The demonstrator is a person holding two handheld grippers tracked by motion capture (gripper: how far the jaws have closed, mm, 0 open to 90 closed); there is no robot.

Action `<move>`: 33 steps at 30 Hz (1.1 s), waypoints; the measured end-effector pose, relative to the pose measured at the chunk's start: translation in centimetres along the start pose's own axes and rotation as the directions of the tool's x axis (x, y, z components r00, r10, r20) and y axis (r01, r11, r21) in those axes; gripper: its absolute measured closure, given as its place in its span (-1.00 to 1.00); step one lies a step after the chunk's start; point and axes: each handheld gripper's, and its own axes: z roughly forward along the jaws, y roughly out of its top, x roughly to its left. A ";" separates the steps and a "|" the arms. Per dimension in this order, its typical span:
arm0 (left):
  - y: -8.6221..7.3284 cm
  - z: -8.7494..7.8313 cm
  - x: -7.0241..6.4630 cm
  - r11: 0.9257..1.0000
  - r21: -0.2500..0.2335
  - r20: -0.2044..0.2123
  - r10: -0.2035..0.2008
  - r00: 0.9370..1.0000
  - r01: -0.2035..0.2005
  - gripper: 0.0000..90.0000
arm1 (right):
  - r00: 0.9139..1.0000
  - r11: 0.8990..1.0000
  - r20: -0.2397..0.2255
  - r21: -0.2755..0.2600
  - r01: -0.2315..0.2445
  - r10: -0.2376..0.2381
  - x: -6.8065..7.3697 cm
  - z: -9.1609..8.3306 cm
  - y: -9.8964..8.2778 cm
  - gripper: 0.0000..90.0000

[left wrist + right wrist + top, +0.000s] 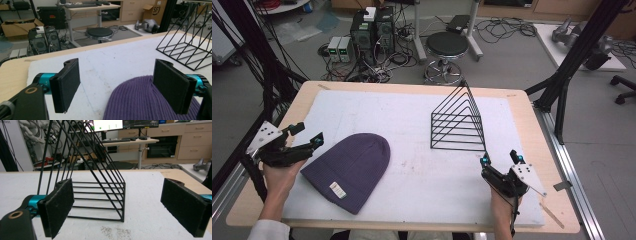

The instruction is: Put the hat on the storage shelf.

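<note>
Currently both grippers, left (307, 137) and right (501, 161), are hovering wide open, holding nothing; the loose beanie (349, 170) risks bunching if pinched shallowly.

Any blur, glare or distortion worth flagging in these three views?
High view: even light, soft overall, no glare on the white mat. Left gripper view: the purple beanie is soft up close, the wire rack sharper. Right gripper view: the wire rack is crisp, the monitor is blown out.
</note>
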 end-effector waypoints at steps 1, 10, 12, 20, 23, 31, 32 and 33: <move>0.2 0.2 0.0 1.000 0.001 -0.004 0.005 1.000 -0.005 -0.50 | 1.000 1.000 0.000 0.000 0.000 0.000 0.0 0.0 0.0 -0.76; 1.9 2.1 -0.3 0.998 0.035 0.018 0.057 0.998 -0.058 -0.50 | 1.000 1.000 -0.004 0.003 0.005 -0.005 0.0 0.0 0.0 -0.76; 2.2 2.6 -0.5 0.996 0.050 0.029 0.073 0.997 -0.075 -0.50 | 1.000 1.000 -0.005 0.003 0.006 -0.006 0.0 0.1 0.0 -0.76; 3.1 4.4 -1.5 0.984 0.124 0.087 0.119 0.989 -0.129 -0.50 | 1.000 1.000 -0.006 0.000 0.007 -0.007 0.0 0.1 0.0 -0.76; 3.2 5.2 -1.9 0.975 0.162 0.108 0.138 0.984 -0.155 -0.50 | 1.000 1.000 -0.012 0.002 0.013 -0.013 0.1 0.1 0.0 -0.76; 3.8 7.6 -2.1 0.953 0.229 0.165 0.165 0.972 -0.200 -0.50 | 1.000 1.000 -0.016 0.000 0.020 -0.020 0.1 0.0 0.0 -0.76; 3.7 7.9 -2.1 0.949 0.238 0.170 0.167 0.971 -0.205 -0.50 | 1.000 1.000 -0.017 0.003 0.016 -0.016 0.2 0.0 0.0 -0.76; 3.7 8.1 -2.0 0.945 0.250 0.177 0.168 0.970 -0.210 -0.50 | 1.000 1.000 -0.018 0.004 0.016 -0.016 0.2 0.0 -0.1 -0.76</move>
